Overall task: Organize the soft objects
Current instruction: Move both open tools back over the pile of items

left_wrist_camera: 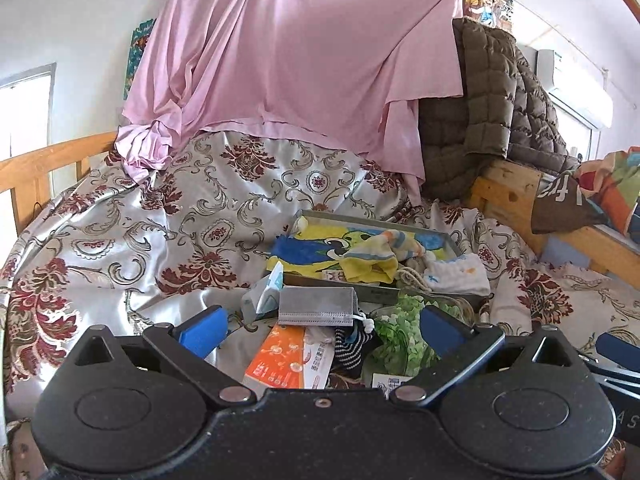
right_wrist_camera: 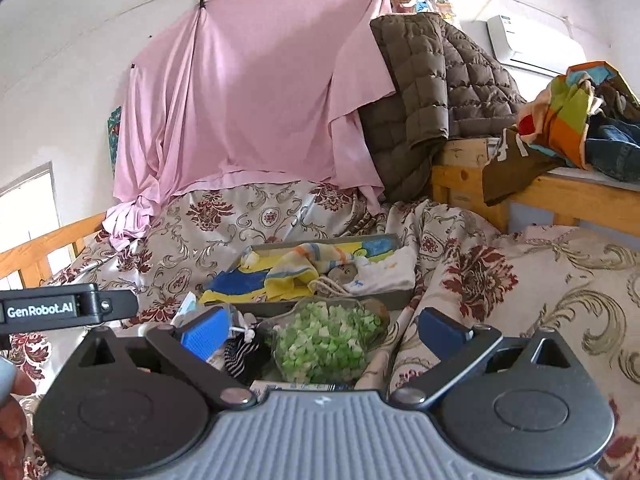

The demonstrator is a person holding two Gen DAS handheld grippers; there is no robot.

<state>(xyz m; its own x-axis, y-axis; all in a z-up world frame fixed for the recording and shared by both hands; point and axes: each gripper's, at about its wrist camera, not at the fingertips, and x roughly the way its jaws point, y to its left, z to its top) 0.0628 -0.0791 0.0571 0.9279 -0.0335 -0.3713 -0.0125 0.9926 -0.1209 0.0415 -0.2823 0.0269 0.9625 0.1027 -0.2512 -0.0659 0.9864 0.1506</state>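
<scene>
A grey tray (left_wrist_camera: 376,295) (right_wrist_camera: 394,296) lies on the floral bedspread, holding a yellow and blue cloth (left_wrist_camera: 316,252) (right_wrist_camera: 240,284), a yellow striped sock (left_wrist_camera: 372,264) (right_wrist_camera: 296,276) and a white cloth (left_wrist_camera: 460,276) (right_wrist_camera: 384,272). In front of it lie a grey drawstring pouch (left_wrist_camera: 318,306), a tissue pack (left_wrist_camera: 266,292), an orange packet (left_wrist_camera: 280,360), a striped sock (left_wrist_camera: 352,344) (right_wrist_camera: 240,354) and a clear bag of green pieces (left_wrist_camera: 400,336) (right_wrist_camera: 320,344). My left gripper (left_wrist_camera: 320,330) is open over these loose items. My right gripper (right_wrist_camera: 322,332) is open around the green bag.
A pink sheet (left_wrist_camera: 288,60) (right_wrist_camera: 248,100) hangs behind the bed. A brown quilted jacket (left_wrist_camera: 484,96) (right_wrist_camera: 432,92) drapes over a wooden frame (left_wrist_camera: 508,196) (right_wrist_camera: 560,196) at the right, with colourful clothes (right_wrist_camera: 568,116). A wooden rail (left_wrist_camera: 44,164) stands at the left. The left gripper's body (right_wrist_camera: 68,308) shows in the right view.
</scene>
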